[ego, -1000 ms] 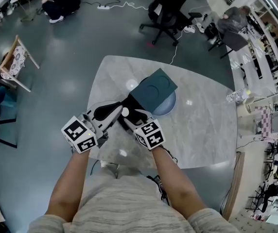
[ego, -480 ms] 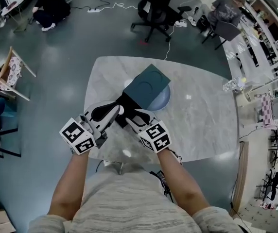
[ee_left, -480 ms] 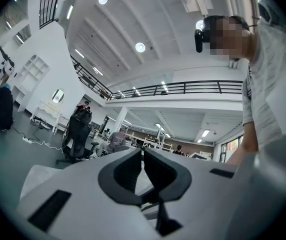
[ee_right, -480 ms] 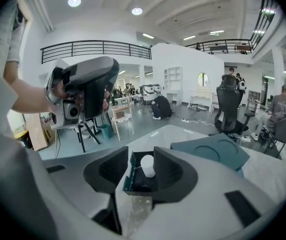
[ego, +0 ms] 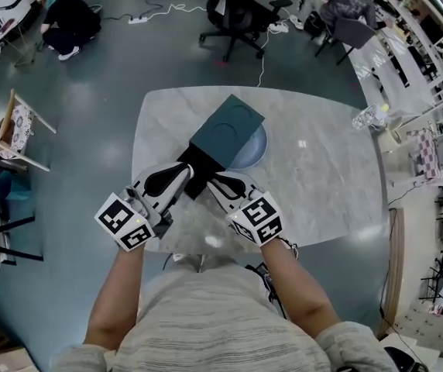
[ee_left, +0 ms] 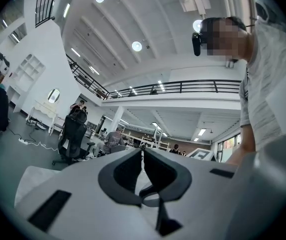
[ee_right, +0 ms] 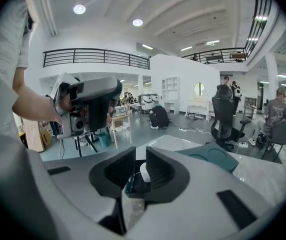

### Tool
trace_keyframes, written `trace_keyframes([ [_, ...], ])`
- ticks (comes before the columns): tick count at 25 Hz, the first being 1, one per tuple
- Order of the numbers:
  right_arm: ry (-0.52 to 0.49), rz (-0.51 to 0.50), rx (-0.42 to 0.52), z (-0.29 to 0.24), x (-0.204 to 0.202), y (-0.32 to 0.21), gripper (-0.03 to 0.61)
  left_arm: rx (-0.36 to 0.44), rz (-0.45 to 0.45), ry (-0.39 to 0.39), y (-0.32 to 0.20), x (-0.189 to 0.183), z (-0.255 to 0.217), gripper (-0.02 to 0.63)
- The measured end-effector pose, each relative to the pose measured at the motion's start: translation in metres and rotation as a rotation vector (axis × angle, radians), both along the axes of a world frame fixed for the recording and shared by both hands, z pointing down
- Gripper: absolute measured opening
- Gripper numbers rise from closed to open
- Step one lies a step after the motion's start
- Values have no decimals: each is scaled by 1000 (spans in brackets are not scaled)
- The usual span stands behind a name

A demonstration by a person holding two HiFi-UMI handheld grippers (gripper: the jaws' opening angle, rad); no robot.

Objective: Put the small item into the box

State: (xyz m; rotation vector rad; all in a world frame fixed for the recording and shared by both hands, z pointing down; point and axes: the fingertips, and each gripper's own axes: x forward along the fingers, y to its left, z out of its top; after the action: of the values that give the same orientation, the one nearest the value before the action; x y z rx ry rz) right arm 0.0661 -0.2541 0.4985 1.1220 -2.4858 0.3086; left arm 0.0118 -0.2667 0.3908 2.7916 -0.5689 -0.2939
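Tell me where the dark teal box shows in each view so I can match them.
Head view: the dark teal box is at the centre, slightly above the middle.
Left gripper view: not in it.
Right gripper view: low, right of centre.
Shared landmark: the black office chair, also in the left gripper view and the right gripper view.

I see one marble table (ego: 322, 192), one teal box (ego: 225, 130), one blue plate (ego: 259, 149) and one small white item (ee_right: 144, 172). There are two grippers, a left gripper (ego: 188, 171) and a right gripper (ego: 211, 180).
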Motion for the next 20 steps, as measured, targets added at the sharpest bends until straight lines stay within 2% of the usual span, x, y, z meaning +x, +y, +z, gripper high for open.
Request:
trace_keyframes([
  [9,-38,-7,77,-37,14,11,37,22,14,-18,5,10,-10,31],
  [20,-59,-17,98,-63,25,37,20,29,51,-34,25,20,-13,31],
])
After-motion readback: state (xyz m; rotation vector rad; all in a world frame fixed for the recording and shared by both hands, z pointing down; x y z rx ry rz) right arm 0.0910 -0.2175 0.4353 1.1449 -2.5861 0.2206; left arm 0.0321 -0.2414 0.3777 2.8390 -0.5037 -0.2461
